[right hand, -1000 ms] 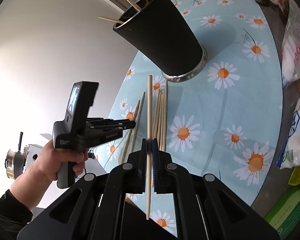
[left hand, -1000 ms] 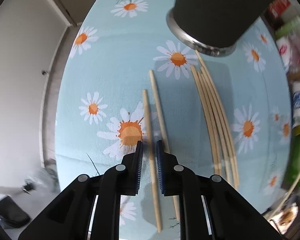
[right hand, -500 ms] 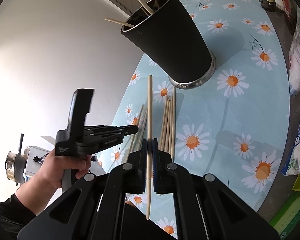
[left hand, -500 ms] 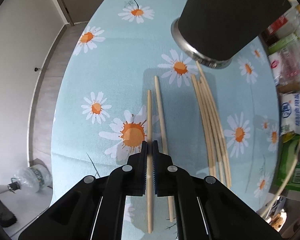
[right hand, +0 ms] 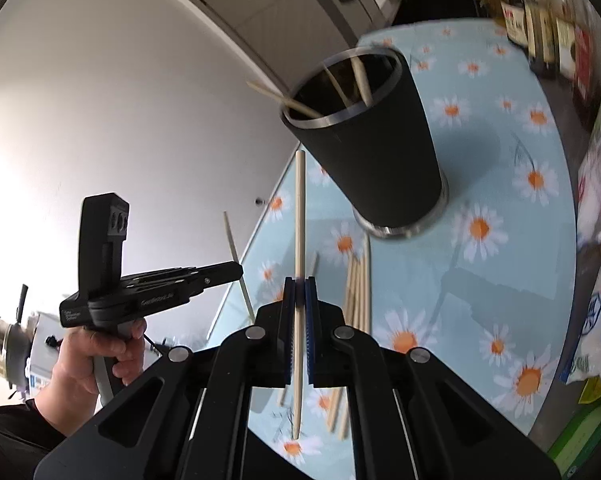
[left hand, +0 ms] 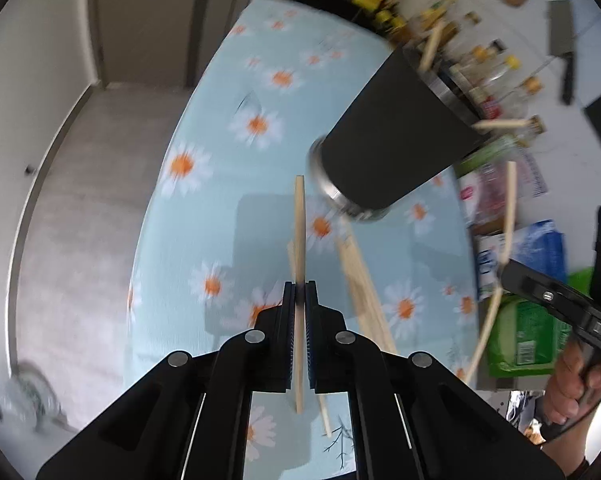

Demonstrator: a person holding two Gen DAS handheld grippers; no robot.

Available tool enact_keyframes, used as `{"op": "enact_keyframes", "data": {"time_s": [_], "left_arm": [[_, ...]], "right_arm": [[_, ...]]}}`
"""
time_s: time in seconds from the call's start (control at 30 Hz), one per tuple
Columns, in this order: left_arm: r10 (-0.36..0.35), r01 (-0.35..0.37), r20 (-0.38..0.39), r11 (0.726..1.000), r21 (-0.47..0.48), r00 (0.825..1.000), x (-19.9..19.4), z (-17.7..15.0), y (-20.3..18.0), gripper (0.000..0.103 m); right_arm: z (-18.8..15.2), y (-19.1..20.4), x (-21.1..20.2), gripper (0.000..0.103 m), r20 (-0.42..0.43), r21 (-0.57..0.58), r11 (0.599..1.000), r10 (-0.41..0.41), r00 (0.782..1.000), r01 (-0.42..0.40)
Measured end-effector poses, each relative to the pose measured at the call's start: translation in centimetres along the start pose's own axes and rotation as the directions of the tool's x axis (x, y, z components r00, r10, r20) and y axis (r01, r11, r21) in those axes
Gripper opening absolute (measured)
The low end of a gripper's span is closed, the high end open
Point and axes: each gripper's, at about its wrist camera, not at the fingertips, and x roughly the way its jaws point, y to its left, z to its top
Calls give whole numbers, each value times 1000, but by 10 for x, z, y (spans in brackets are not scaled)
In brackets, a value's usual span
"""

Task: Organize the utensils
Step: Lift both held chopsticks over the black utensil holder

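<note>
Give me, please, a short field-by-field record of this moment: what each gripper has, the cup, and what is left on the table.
left gripper: shut on one chopstick, off the table
right gripper: shut on another chopstick
black cup: upright on the daisy tablecloth, several chopsticks already inside
loose chopsticks: a bundle lying on the cloth near the cup's base

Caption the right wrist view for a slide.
Right gripper shut on a chopstick, aimed toward the black cup already holding chopsticks.
</note>
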Motion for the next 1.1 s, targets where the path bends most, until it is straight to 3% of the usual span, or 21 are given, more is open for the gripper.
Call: {"op": "enact_keyframes", "data": {"time_s": [0.13,0.23,0.37,0.53,0.9,1.1], "left_arm": [[-52,41,97,992,118,994,-23,18,-11,4],[-108,86,129,983,162,986,-35,31,-16,4],[-178,123,193,956,266,965,-53,44,-32,4],[-242,159,226,930,330,944,-70,63,-46,4],[-341,174,324,876,451,882,-107,94,-82,4],[-382,163,353,841,516,854,-115,109,-100,4]], "right_arm": [[7,18,-5,6,66,-35,999,-29,997,32],[12,29,-7,6,108,-37,997,-67,992,72],[19,39,-14,6,172,-31,994,-100,980,107],[30,49,-29,6,248,-11,992,-116,962,123],[65,79,-69,6,426,-86,978,-135,895,189],[81,92,-80,6,521,-124,940,-210,827,317]]}}
